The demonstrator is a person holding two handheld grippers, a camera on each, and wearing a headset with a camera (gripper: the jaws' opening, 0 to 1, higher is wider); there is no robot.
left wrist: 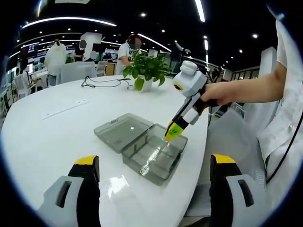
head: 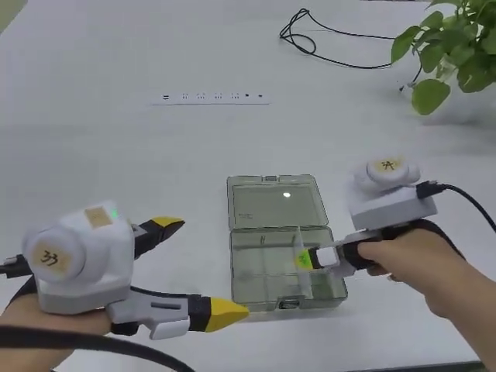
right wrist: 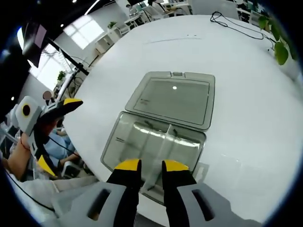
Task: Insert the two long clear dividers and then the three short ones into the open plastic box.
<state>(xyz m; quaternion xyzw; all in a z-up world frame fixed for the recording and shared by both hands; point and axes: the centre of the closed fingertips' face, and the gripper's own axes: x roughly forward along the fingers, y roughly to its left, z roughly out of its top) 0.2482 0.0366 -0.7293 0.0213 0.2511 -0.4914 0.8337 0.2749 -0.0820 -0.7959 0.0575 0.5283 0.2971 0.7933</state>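
Now the box (head: pixel 256 271) sits low in the centre of the head view on the white table (head: pixel 116 139), its lid (head: pixel 275 203) folded open and lying flat just above the tray. The right gripper (head: pixel 304 260) reaches in from the right of the frame, over the right half of the tray. Its jaws are pinched close together on 1 clear divider (head: pixel 299 242), which stands on edge and runs from the hinge side toward the front wall.

In the right gripper view, the 2 yellow tips of the right gripper (right wrist: pixel 151 165) stand with a narrow gap over the near edge of the box (right wrist: pixel 137 137), with the lid (right wrist: pixel 173 99) above. Faint clear lines cross the tray; I cannot tell how many dividers are seated.

At the lower left of the head view, the left gripper (head: pixel 198 267) is held apart from the box with its jaws spread wide and nothing between them. In its own view the left gripper (left wrist: pixel 154 161) frames the box (left wrist: pixel 142 163), and a clear piece (left wrist: pixel 113 184) lies flat on the table just beside the jaw at lower left.

Toward the top of the head view are a power strip (head: pixel 211 98), a black cable (head: pixel 310 39) and, at upper right, a plant (head: pixel 453 46).
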